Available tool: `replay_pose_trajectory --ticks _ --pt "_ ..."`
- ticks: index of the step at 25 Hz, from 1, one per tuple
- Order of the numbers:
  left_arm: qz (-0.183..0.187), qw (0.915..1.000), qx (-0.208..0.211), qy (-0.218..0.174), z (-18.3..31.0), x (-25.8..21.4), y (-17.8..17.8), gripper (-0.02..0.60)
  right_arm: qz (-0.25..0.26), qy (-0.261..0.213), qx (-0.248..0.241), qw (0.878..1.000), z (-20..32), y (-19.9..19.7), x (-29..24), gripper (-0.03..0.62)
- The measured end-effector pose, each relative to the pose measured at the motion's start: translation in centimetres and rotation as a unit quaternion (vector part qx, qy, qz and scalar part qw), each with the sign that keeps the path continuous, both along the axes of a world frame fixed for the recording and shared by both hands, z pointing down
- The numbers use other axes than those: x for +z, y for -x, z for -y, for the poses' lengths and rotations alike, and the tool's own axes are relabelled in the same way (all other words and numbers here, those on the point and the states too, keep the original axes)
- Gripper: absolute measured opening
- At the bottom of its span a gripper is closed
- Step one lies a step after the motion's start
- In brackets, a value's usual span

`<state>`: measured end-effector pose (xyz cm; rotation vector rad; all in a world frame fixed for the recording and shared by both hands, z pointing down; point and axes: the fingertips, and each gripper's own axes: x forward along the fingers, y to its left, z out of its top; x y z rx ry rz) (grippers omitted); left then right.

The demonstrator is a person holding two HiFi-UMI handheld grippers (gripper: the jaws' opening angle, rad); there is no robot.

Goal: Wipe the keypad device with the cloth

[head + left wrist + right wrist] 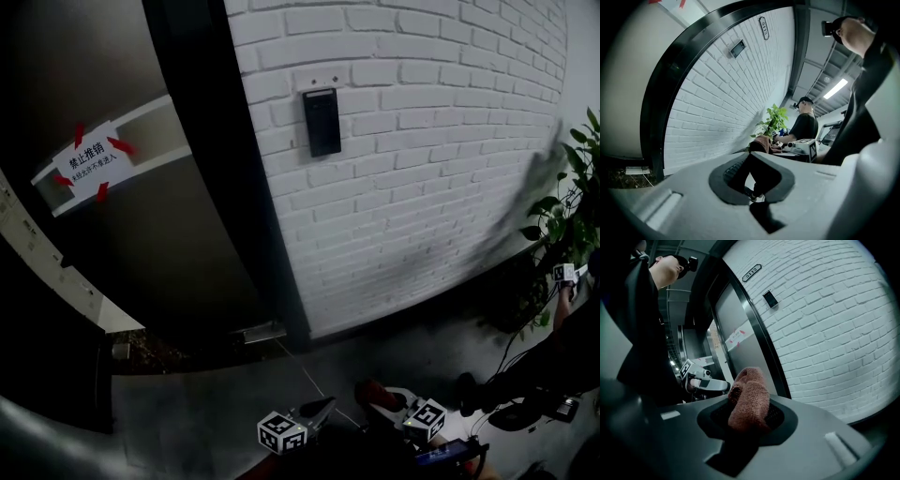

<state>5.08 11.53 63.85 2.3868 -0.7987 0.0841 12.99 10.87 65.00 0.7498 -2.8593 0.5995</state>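
Note:
The keypad device [322, 122] is a black upright panel mounted on the white brick wall, high above both grippers. It also shows small in the left gripper view [738, 48] and the right gripper view [770, 298]. My right gripper [750, 404] is shut on a reddish-brown terry cloth [750, 397] that bulges out of its jaws. In the head view this gripper [380, 398] is low at the bottom edge, well short of the wall. My left gripper [752, 157] hangs beside it [319, 407], jaws together and holding nothing.
Left of the wall, a black door frame [216, 169] borders a dark door with a taped paper notice [91, 159]. A potted plant [567, 216] stands at the right. A thin cable [305, 370] crosses the grey floor. Another person [804, 126] stands beyond the plant.

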Motion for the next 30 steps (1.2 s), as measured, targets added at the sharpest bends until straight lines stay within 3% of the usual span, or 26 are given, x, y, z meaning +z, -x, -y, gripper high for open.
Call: replay_pose_trajectory --ticks 6,13,22,30 --pt "0.010 0.9980 -0.059 -0.020 1.4 -0.4 -1.0 0.005 -0.006 -0.007 -0.010 1.000 1.7 -2.6 0.2 0.104" --pt "0.017 0.9972 -0.066 -0.029 1.0 -0.7 -6.3 0.005 0.005 -0.011 -0.044 0.999 1.7 -4.7 -0.5 0.104" --pt "0.014 0.9911 -0.131 -0.020 -1.0 0.1 -9.3 0.005 0.013 -0.024 -0.104 0.994 0.2 -6.9 -0.1 0.104" --pt "0.022 0.9912 -0.128 -0.027 -2.7 0.7 -12.3 0.005 0.019 -0.043 -0.119 0.992 -1.8 -8.9 -0.7 0.104"
